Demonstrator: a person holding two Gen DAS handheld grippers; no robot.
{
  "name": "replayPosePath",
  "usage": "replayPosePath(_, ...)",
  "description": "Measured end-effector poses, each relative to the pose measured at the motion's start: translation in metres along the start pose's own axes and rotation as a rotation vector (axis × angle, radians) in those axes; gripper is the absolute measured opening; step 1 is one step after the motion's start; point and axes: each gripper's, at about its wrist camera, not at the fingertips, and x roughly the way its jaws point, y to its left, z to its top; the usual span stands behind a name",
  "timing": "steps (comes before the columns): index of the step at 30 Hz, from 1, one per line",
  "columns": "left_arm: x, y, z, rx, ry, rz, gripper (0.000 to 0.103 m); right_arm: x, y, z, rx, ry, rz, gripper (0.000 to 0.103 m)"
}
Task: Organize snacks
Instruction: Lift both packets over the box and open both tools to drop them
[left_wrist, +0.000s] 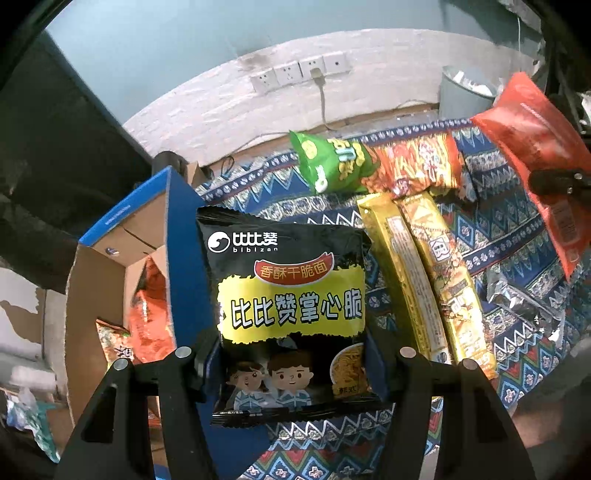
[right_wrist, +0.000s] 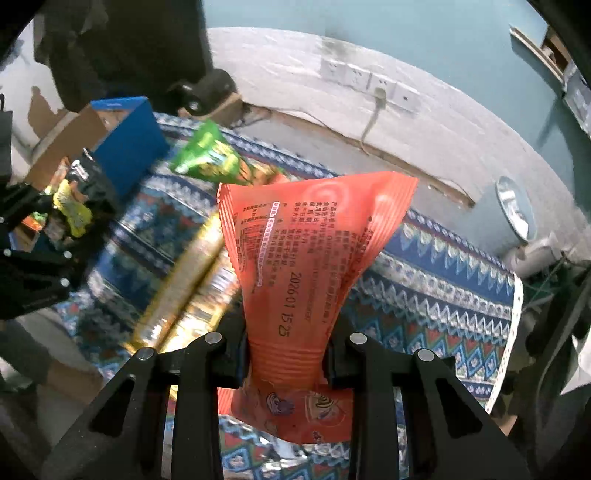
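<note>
My left gripper (left_wrist: 291, 363) is shut on a black and yellow noodle snack pack (left_wrist: 291, 302), held above the patterned cloth beside the blue cardboard box (left_wrist: 181, 236). The box holds orange snack bags (left_wrist: 151, 317). My right gripper (right_wrist: 286, 354) is shut on an orange snack bag (right_wrist: 306, 251), lifted above the cloth; it also shows in the left wrist view (left_wrist: 532, 147). The left gripper with its black pack (right_wrist: 77, 195) shows at the left of the right wrist view.
On the blue patterned cloth (left_wrist: 517, 332) lie a green bag (left_wrist: 332, 162), an orange-red bag (left_wrist: 417, 162), two long gold packs (left_wrist: 428, 280) and a silver wrapper (left_wrist: 517, 295). A grey bin (left_wrist: 465, 92) stands behind. Wall sockets (left_wrist: 299, 74) sit on the back wall.
</note>
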Motion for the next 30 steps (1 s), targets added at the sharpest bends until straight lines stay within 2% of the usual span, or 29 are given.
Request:
replayPosePath(8, -0.033, 0.021, 0.001, -0.020, -0.077, 0.001, 0.063, -0.011, 0.029, 0.022, -0.022, -0.043, 0.060, 0.028)
replayPosePath(18, -0.055, 0.062, -0.009, -0.092, -0.132, -0.002, 0.064, -0.012, 0.064, 0.051, -0.038, -0.060, 0.118, 0.028)
replayPosePath(30, -0.044, 0.121, -0.027, -0.209, -0.122, 0.048, 0.063, -0.009, 0.114, 0.083, -0.093, -0.067, 0.168, 0.028)
